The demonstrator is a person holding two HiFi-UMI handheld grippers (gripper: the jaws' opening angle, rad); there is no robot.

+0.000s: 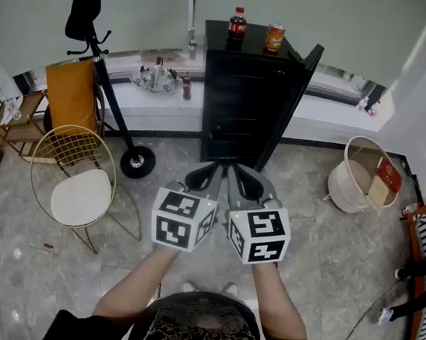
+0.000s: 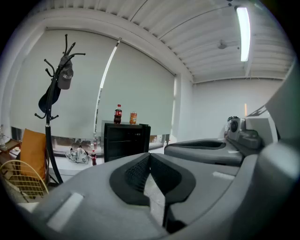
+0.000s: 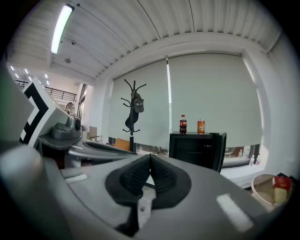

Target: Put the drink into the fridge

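While my left gripper and right gripper sit pinched shut and empty, the cola bottle and can stand atop the fridge, well ahead. I'd step closer, open one wide, and grasp the bottle mid-body, upright.

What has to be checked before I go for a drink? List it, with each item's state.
1. Fridge open: ok; the door of the black fridge stands swung out.
2. Drinks ready: ok; the cola bottle and the orange can stand upright on the fridge top, apart.
3. Nothing in the left gripper: ok; it is shut on nothing.
4. Nothing in the right gripper: ok; it is shut and empty too.
5. Fingers open for a grasp: not ok; both pairs are closed.
6. Shelf room inside: cannot tell; the interior is too dark.
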